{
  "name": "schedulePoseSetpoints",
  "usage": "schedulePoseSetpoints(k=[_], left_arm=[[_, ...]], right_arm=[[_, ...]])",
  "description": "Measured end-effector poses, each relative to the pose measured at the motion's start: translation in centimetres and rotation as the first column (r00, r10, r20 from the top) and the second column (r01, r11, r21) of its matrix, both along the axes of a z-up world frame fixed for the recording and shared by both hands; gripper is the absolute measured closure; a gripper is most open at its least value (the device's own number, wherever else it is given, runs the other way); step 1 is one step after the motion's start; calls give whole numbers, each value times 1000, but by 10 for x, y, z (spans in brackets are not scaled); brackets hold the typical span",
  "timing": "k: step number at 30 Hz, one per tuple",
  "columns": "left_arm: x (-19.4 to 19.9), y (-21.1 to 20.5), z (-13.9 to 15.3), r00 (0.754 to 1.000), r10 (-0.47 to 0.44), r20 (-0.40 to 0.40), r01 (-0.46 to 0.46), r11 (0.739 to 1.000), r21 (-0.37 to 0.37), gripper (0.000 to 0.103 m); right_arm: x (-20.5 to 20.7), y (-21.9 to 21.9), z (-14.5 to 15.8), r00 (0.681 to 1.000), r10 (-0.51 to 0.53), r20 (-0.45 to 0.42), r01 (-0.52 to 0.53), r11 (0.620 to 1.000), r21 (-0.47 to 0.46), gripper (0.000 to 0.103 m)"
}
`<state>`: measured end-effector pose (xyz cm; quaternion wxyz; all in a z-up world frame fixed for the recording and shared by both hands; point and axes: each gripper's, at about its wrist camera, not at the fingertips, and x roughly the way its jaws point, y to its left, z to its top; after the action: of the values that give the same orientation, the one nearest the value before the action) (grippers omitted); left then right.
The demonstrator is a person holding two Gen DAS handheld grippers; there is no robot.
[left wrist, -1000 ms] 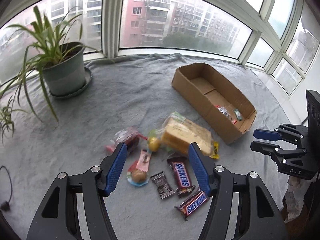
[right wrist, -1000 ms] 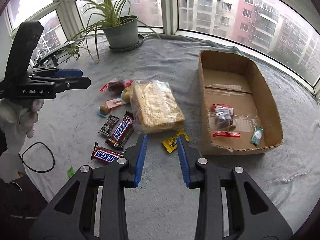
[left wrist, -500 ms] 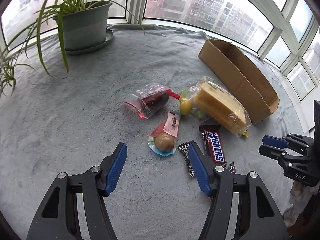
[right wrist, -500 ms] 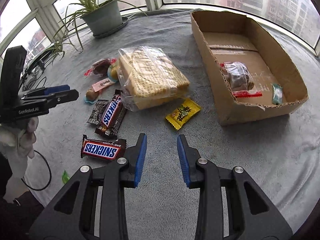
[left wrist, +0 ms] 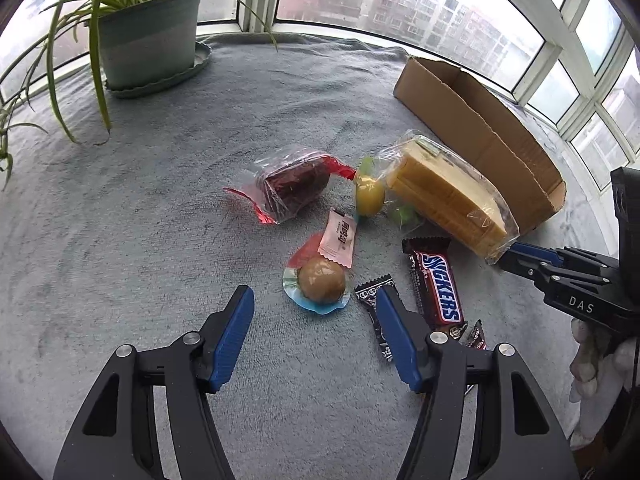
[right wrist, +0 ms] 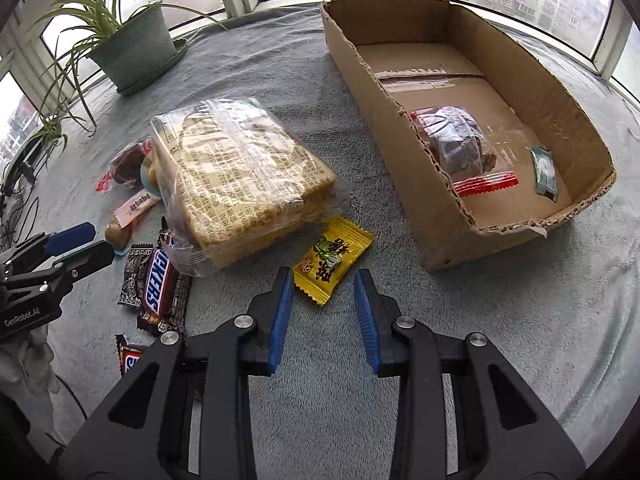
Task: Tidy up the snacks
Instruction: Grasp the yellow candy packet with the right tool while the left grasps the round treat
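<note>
Snacks lie on a grey cloth. My left gripper [left wrist: 314, 304] is open and empty, just short of a round brown sweet on a blue wrapper [left wrist: 322, 285]. A pink sachet [left wrist: 339, 239], a dark red pack [left wrist: 290, 189], a yellow sweet [left wrist: 370, 199], a Snickers bar [left wrist: 436, 286] and a big cracker pack [left wrist: 444, 196] lie beyond. My right gripper [right wrist: 323, 285] is open and empty, right at a yellow sachet [right wrist: 332, 258]. The cardboard box [right wrist: 380, 92] holds a dark pack [right wrist: 456, 140] and a green sachet [right wrist: 544, 170].
A potted spider plant [left wrist: 148, 36] stands at the far left by the windows; it also shows in the right wrist view [right wrist: 132, 48]. A second Snickers bar [right wrist: 128, 356] lies near the cloth's front edge. A black cable [right wrist: 12, 200] runs at the left.
Both grippers have moved forward and lower. The left one closed in on the round brown sweet, the right one on the yellow sachet. Both stayed open.
</note>
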<state>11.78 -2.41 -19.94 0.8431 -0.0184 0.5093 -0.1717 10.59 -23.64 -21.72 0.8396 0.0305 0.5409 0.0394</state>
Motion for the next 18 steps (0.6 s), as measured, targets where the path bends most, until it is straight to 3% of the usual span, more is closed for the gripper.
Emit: schedulePoseSetpoints(k=[5,9,13,16,18], left_arm=[[5,-3,-4,1000,0,10,0,1000,12,43],[11,-5,-9,1000,-3,16,3,1000,31,60],[10,-8,-10,999,-17,44,15,998,64,69],[9,-7,-10,998,-19,56,15,998,65,69],[8,-6,-10,998,-19,59,15,998,63,69]], right_arm=[[7,0,-5,999,-33,2,33,999,-28,71],[13,4,-6,999,-45,10,46,997,-55,71],[20,6,-8,999,-46,21,48,997,-66,71],[22,6,-8,999,-34,20,35,997,-71,72],[20,5,-8,999,-30,23,32,997,-76,78]])
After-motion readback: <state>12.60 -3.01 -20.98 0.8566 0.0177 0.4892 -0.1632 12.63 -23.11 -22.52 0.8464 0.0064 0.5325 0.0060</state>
